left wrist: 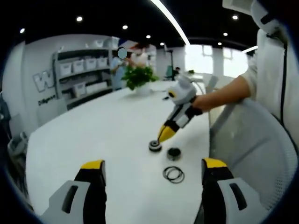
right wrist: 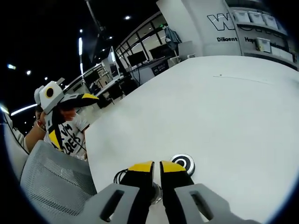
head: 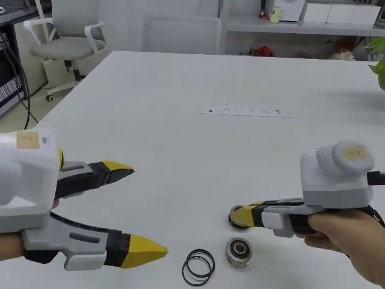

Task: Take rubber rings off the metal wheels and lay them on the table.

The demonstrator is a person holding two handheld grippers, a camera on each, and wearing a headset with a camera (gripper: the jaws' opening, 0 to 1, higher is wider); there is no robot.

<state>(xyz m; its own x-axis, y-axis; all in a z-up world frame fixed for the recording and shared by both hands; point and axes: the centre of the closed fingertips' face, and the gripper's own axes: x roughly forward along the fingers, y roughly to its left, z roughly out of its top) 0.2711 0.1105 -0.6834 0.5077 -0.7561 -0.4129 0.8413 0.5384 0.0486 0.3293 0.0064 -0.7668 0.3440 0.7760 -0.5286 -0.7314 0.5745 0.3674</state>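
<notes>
Two small metal wheels lie near the table's front edge. One wheel (head: pixel 239 219) sits right at the tips of my right gripper (head: pixel 240 215), whose jaws are shut; whether they pinch its rubber ring I cannot tell. The other wheel (head: pixel 239 251) lies just in front of it, free. A few black rubber rings (head: pixel 198 266) lie stacked on the table to its left. My left gripper (head: pixel 135 211) hovers open and empty to the left. The left gripper view shows the rings (left wrist: pixel 174 174), both wheels (left wrist: pixel 155 146) and the right gripper (left wrist: pixel 166 133).
The white table (head: pixel 198 150) stretches far ahead with a thin printed strip (head: pixel 243 111) lying mid-table. An office chair (head: pixel 69 42) stands at the back left, shelves at the back right, and a green plant (head: pixel 379 60) at the right edge.
</notes>
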